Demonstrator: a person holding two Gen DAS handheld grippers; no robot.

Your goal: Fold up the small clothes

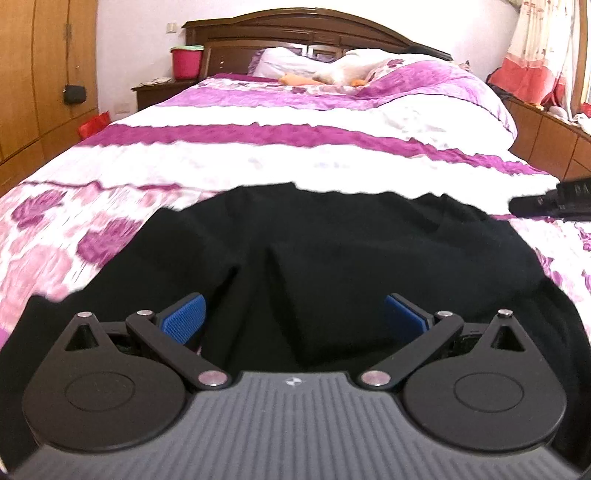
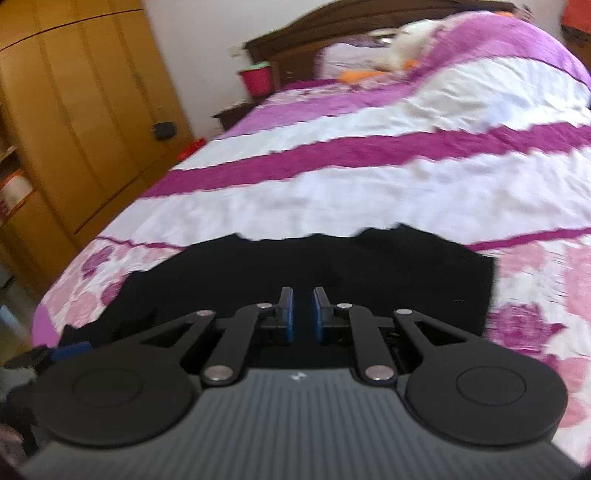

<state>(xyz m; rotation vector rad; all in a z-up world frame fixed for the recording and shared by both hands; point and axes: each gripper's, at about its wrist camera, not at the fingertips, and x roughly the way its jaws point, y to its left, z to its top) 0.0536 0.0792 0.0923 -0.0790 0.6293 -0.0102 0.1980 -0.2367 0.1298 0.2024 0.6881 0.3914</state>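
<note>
I hold my left gripper (image 1: 295, 314) low and almost level over the near part of a black garment (image 1: 332, 251), pointing up the bed toward the wooden headboard (image 1: 295, 31). Its two blue pads (image 1: 183, 317) stand wide apart, with only cloth between them and nothing pinched.

My right gripper (image 2: 303, 314) is tilted, so the bed leans in its view. Its jaws are nearly together, with a narrow dark gap between the pads. I cannot tell whether cloth is caught there, because the garment (image 2: 332, 266) behind it is also black.

The garment lies spread on the purple and white floral bedspread (image 1: 258, 166) at the foot end of the bed. A red bucket (image 1: 186, 62) stands on the nightstand beside the headboard, and a wooden wardrobe (image 2: 81, 110) stands on the left.
</note>
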